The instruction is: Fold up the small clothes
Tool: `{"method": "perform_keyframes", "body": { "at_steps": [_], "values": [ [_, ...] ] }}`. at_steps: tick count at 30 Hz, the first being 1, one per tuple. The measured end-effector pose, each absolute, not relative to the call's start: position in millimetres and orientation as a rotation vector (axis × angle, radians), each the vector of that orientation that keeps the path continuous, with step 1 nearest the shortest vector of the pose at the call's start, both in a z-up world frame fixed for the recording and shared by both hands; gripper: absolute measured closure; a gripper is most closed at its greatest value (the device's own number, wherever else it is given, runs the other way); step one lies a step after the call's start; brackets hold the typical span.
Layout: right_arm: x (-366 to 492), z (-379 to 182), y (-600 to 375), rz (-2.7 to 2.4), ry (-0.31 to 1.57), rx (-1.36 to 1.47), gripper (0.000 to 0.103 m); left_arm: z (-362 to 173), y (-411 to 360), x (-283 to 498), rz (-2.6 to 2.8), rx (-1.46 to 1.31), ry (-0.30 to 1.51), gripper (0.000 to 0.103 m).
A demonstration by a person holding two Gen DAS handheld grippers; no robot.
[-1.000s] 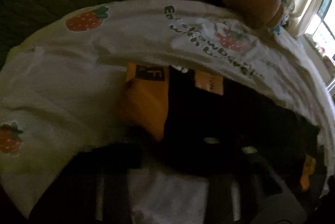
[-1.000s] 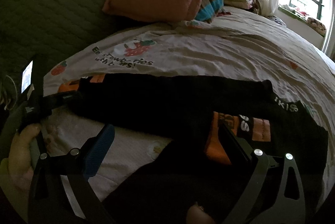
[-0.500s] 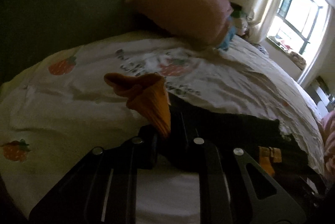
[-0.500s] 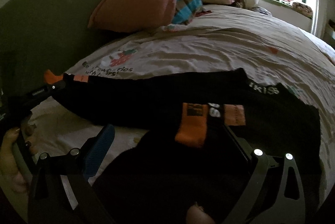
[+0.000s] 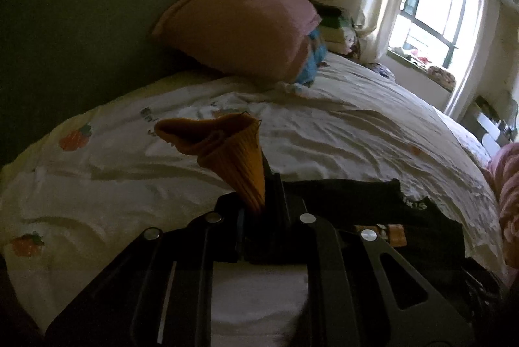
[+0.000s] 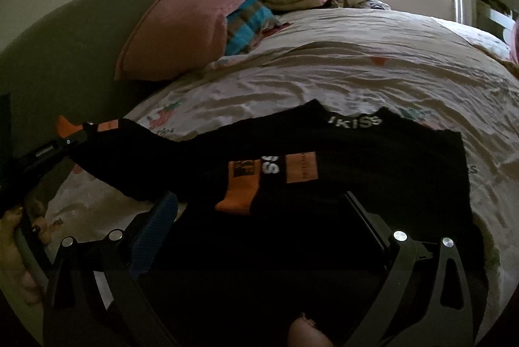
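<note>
Two grippers are working one black garment (image 6: 340, 158) spread across the bed (image 6: 356, 64). Left gripper (image 5: 259, 210) is pinching the orange cuff (image 5: 233, 152), jaws nearly closed, lifting it clear. Right gripper (image 6: 259, 217) is standing wide over dark cloth, apparently gripping nothing. Fabric is looking light, limp, droopy; hems and cuffs are offering the surest hold.
</note>
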State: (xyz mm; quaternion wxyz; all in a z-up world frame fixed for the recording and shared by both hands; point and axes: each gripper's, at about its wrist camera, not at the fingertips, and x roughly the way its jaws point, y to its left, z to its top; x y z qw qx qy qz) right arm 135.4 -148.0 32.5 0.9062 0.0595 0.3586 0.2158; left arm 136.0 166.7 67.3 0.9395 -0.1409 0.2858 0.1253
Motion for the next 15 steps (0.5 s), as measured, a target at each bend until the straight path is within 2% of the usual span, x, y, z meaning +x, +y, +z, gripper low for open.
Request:
{"method": "perform_keyframes", "body": {
  "at_steps": [15],
  "values": [
    [132, 36, -238, 0.341, 0.692, 0.231, 0.005, 89, 58, 171, 0.112, -0.132, 0.602, 0.097]
  ]
}}
